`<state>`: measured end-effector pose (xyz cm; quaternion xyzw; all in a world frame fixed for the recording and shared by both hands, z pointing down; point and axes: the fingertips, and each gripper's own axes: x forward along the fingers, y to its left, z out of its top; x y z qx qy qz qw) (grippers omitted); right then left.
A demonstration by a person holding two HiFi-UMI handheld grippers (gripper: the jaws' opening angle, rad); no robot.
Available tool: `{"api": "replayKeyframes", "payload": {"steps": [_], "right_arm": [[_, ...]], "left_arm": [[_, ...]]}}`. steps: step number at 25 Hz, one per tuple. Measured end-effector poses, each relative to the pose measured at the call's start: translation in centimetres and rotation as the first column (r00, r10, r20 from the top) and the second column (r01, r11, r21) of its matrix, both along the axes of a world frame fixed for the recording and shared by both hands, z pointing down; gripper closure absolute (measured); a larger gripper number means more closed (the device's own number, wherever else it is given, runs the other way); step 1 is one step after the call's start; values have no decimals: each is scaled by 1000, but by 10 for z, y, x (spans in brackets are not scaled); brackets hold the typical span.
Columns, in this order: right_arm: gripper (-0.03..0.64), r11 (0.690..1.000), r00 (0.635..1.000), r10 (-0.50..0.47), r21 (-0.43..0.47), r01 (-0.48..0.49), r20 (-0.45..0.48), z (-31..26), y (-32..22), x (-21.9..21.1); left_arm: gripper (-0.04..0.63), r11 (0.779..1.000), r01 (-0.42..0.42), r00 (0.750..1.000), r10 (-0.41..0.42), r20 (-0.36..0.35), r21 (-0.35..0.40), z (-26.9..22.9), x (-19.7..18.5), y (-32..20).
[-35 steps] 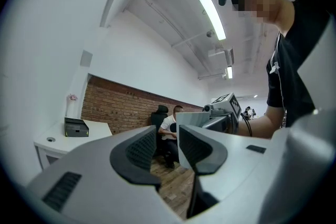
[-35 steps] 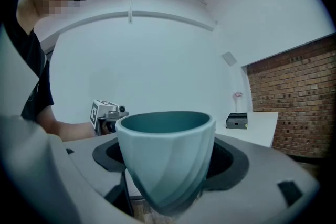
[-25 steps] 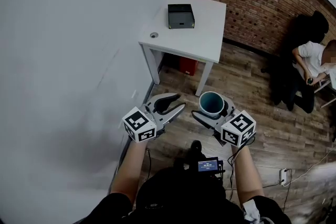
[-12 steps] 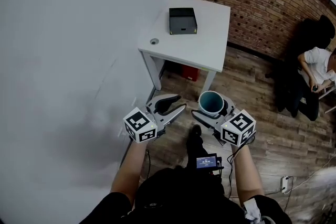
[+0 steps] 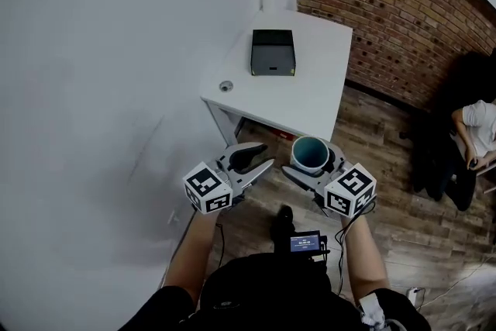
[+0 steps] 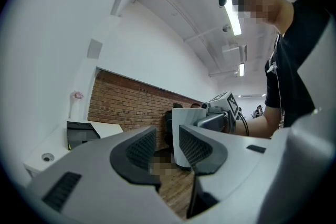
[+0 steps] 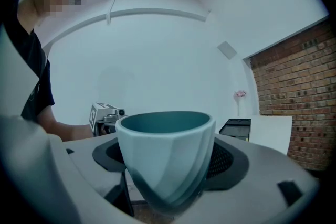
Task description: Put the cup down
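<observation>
Here the cup [image 5: 311, 152] is held upright, mouth up, clamped in the right gripper [image 5: 314, 165], which is stretched forward over the floor [image 5: 387, 167] near the table [image 5: 318, 101], while the left gripper [image 5: 249, 160] is held alongside, jaws slightly apart and empty.

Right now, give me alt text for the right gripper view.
The right claw grips an upright teal cup, filling the foreground. Behind are a white wall, the left claw at left, and a white table with a black box beside a brick wall.
</observation>
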<state>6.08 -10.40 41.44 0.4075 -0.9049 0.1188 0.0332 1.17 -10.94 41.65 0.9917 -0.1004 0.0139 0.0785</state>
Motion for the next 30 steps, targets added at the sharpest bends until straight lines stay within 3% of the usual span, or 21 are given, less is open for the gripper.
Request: {"api": "replayKeyframes", "payload": {"steps": [14, 30], "right_arm": [[213, 999, 999, -40, 3, 40, 5, -6, -136, 83], [213, 998, 998, -64, 8, 64, 21, -6, -185, 89]], "left_arm": [[454, 999, 42, 999, -42, 0, 8, -12, 82, -131], [454, 999, 47, 999, -47, 24, 4, -12, 92, -173]]}}
